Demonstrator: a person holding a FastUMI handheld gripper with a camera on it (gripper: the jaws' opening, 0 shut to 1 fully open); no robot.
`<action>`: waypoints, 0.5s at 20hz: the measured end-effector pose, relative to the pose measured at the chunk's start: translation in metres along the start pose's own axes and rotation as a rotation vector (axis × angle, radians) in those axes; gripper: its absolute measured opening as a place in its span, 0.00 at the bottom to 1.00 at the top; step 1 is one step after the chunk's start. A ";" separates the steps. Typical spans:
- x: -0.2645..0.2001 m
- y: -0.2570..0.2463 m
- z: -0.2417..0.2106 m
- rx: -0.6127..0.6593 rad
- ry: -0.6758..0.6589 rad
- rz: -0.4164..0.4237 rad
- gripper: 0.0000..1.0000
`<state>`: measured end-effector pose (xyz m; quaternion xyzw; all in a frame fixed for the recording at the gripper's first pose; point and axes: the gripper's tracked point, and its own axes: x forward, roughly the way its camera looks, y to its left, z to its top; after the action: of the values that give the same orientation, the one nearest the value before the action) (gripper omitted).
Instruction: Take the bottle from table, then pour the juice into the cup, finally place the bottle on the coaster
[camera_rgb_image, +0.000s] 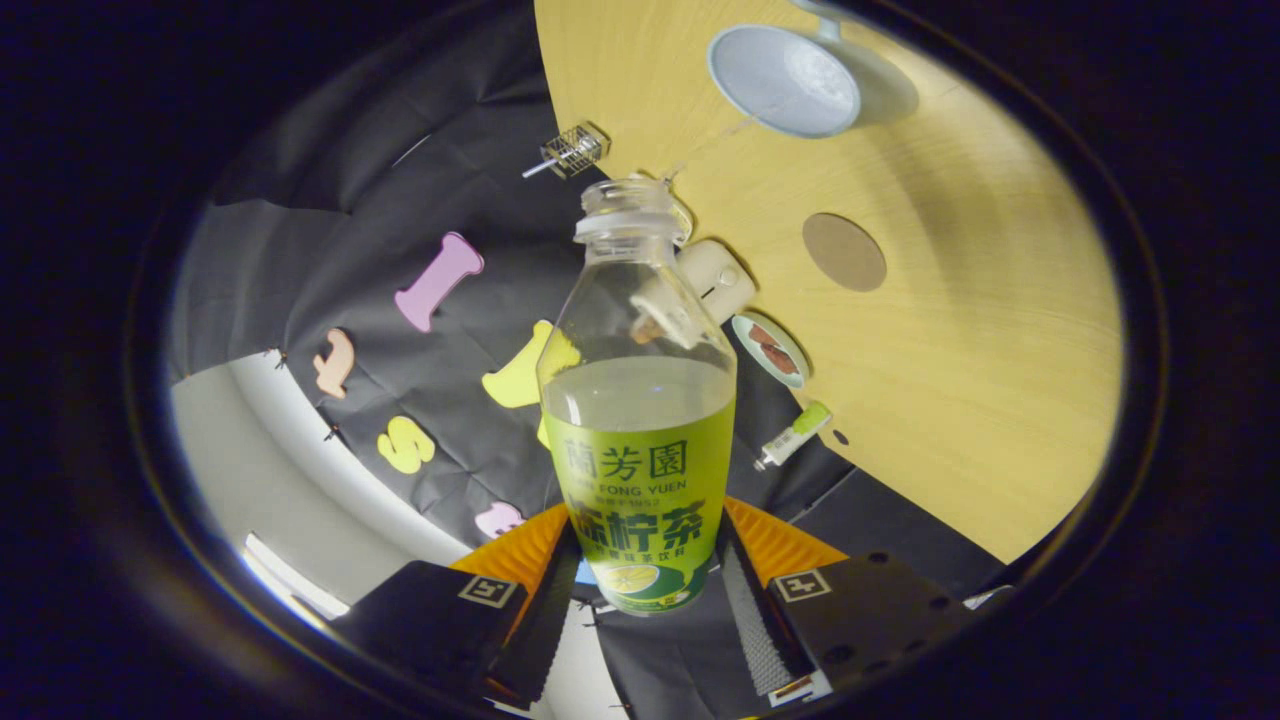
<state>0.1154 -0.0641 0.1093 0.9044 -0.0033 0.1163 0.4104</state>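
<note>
One bottle clamped in the gripper — one cup, one coaster beyond.

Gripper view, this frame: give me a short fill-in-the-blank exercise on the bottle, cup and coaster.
1. The hand-held gripper is shut on the clear plastic bottle with the green label, which has no ____ on its neck.
2. The round brown coaster lies on the ____ table.
3. The pale blue cup lies beyond the coaster and holds no ____.

Missing words: cap; wooden; juice
</note>
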 end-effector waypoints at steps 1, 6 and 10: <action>-0.001 0.001 0.001 -0.001 -0.003 0.001 0.78; 0.000 -0.001 0.002 -0.017 -0.008 -0.009 0.78; 0.000 -0.008 0.003 -0.034 -0.013 -0.042 0.78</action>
<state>0.1171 -0.0610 0.1020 0.8980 0.0109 0.1015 0.4279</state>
